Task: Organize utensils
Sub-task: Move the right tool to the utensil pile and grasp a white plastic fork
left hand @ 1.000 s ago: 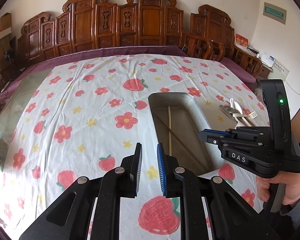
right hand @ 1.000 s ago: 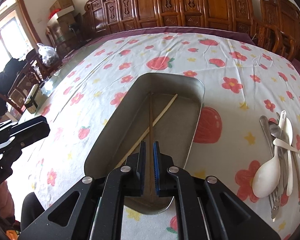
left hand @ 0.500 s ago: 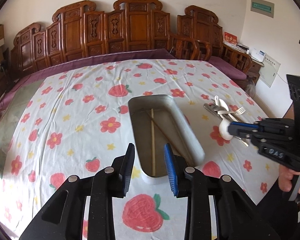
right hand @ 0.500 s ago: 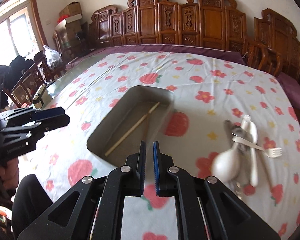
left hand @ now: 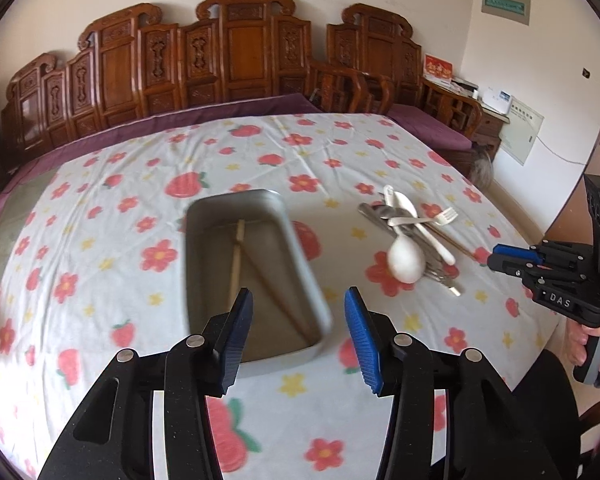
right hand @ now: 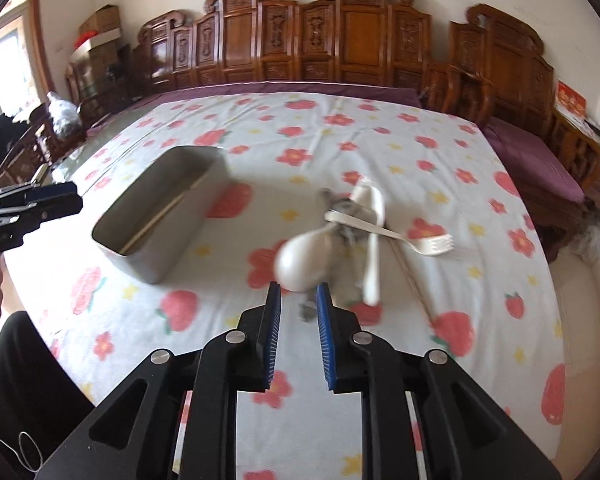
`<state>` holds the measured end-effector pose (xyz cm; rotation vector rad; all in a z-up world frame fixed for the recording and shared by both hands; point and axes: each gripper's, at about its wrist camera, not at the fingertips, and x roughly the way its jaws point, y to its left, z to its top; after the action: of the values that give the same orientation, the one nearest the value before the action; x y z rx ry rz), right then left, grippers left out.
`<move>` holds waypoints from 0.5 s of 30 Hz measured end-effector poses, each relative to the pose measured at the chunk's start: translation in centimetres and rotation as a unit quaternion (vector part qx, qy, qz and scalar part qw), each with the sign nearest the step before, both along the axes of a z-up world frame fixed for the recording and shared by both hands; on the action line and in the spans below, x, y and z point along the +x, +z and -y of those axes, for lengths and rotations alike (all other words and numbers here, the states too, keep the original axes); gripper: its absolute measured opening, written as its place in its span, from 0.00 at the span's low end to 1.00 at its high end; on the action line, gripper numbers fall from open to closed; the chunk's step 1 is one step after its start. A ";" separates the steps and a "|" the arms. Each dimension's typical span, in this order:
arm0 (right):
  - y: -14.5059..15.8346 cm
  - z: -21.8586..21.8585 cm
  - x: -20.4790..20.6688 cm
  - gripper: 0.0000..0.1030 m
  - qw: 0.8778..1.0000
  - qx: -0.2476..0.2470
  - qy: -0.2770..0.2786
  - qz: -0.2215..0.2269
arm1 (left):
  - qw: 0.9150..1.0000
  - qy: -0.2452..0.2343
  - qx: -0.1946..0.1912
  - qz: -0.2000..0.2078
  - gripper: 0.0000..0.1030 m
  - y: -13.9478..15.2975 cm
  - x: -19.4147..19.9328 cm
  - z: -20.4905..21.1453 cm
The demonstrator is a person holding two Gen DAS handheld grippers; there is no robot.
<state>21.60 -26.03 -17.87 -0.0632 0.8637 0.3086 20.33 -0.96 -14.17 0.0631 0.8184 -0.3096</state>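
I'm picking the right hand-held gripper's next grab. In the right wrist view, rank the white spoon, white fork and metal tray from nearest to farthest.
1. White spoon, its bowl just ahead of the right hand-held gripper.
2. White fork, ahead to the right.
3. Metal tray, ahead to the left.

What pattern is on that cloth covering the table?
The tablecloth is white, printed with red strawberries, red flowers and small yellow stars; the left wrist view shows it best.
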 end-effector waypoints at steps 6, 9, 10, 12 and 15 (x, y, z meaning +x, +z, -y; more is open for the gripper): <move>-1.2 2.3 1.9 0.20 1.000 -0.004 -0.017 -0.008 | 1.000 -0.022 0.004 -0.014 0.44 -1.2 0.8 4.5; -1.6 4.2 3.1 0.28 0.999 0.008 -0.033 -0.015 | 0.999 -0.029 0.005 -0.019 0.44 -1.9 1.1 6.4; -1.7 4.8 3.5 0.30 0.999 0.013 -0.040 -0.016 | 0.999 -0.031 0.004 -0.021 0.44 -2.1 1.2 6.9; -2.0 6.2 4.4 0.30 0.998 0.026 -0.057 -0.022 | 0.999 -0.033 0.004 -0.026 0.44 -2.5 1.4 7.7; -2.8 7.8 6.0 0.30 0.996 0.035 -0.081 -0.030 | 0.999 -0.037 0.002 -0.029 0.44 -2.8 1.5 8.5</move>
<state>27.57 -33.85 -20.71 0.0809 0.9111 0.1899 21.84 -9.41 -17.00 0.0881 0.8762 -0.3805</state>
